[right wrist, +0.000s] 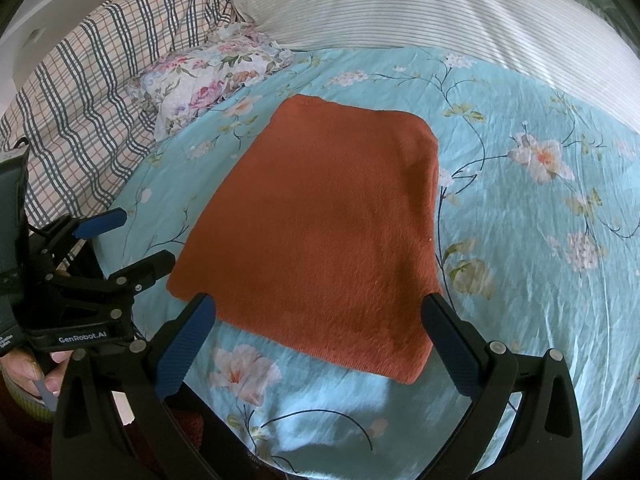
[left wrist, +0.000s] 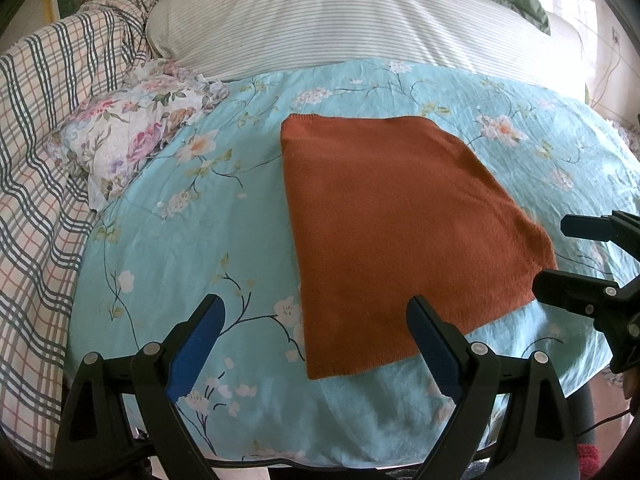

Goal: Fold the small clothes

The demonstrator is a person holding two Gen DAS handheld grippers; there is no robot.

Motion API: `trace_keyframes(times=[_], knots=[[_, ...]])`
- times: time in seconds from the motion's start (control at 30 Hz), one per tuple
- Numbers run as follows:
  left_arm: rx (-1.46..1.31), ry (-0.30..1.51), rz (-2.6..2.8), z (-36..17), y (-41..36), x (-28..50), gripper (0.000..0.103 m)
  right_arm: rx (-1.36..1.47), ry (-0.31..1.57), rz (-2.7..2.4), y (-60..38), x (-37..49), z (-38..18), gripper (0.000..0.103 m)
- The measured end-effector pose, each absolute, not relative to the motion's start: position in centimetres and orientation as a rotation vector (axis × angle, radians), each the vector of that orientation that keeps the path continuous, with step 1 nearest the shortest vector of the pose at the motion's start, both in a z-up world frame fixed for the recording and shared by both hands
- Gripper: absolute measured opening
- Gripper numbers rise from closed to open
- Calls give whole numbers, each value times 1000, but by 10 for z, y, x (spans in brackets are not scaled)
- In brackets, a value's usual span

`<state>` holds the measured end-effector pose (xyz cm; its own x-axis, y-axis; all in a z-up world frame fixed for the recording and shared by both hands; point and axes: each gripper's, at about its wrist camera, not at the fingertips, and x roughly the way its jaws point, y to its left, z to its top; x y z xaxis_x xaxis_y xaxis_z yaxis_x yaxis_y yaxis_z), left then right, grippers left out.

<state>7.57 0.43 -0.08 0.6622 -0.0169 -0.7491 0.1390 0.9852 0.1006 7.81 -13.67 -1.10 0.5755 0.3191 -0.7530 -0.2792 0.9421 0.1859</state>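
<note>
1. We find the rust-orange knit garment [left wrist: 400,232] lying flat as a rough rectangle on the bed's floral sheet [left wrist: 192,264], well short of the striped pillow [left wrist: 340,16] beyond it.
2. The left gripper [left wrist: 316,340] hangs over the garment's near left corner, fingers spread wide, holding nothing.
3. The right gripper [right wrist: 320,340] hangs over the garment's near edge, fingers likewise wide and empty.
4. We judge the garment light, soft and limp; its fuzzy knit should grip well but will sag and stretch if lifted from one point.
5. We recommend pinching both near corners of the garment together, catching all layers but not the sheet beneath.
</note>
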Motion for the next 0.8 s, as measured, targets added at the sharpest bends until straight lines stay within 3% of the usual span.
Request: trace_keyframes(times=[0.8], knots=[[122, 859, -93, -1, 7, 107, 93, 49, 908, 341, -148, 104, -13, 102]])
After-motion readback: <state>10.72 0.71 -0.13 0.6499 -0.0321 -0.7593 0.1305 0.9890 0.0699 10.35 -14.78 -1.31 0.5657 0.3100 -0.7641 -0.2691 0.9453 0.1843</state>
